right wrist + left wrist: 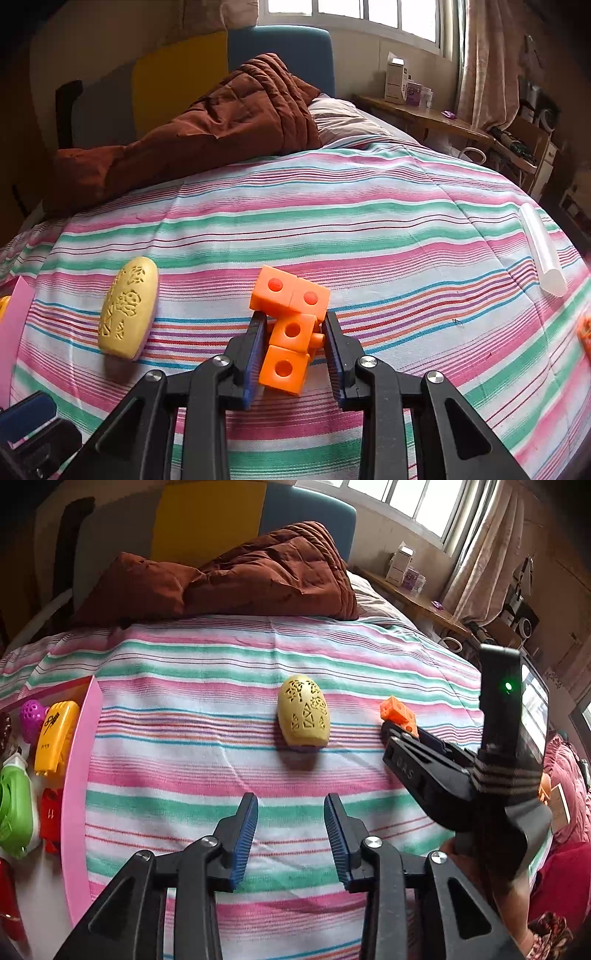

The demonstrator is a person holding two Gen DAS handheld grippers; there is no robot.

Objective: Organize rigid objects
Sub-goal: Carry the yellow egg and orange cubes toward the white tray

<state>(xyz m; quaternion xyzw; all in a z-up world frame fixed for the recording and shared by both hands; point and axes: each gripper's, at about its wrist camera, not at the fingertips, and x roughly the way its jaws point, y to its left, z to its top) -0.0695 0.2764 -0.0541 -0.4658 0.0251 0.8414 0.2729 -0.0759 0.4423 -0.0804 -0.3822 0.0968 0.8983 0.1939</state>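
Orange blocks: lying on the striped bed, right gripper closing its jaws on them.
Egg: yellow, carved, lying loose on the bed, ahead of the left gripper.
Left jaws: standing partly open, holding nothing.
Pink box: sitting at the left edge, already holding several toys, a yellow case among them.
Done: some toys are sitting in the box.
Left: blocks, egg and a clear tube are waiting outside it, judging by where they lie.
Hidden: the box is getting cut off, so its contents are hard to count; whether the blocks are lifting off the cloth is unclear.
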